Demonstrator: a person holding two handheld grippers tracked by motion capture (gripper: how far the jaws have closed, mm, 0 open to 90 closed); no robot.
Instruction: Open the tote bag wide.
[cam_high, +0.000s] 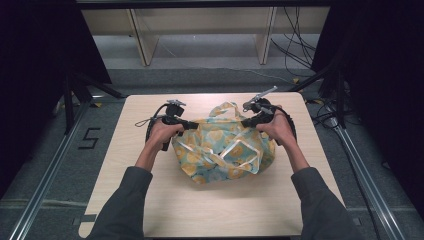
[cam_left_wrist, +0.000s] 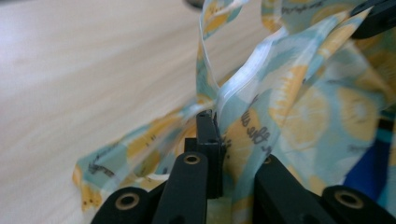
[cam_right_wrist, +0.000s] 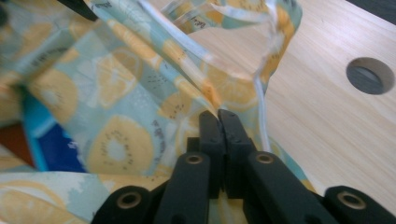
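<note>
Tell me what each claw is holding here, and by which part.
Both grip the lemon-print bag. The left claw is shut on the bag's rim at its left side; the right claw is shut on the rim at its right side.

Grey sleeves (cam_high: 125, 200), black brass-riveted jaws

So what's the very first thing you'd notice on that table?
The bright bag with yellow lemon slices on pale blue, crumpled in the middle of the wooden table. The left gripper and the right gripper each pinch its rim from opposite sides. Something dark blue peeks out from inside.
</note>
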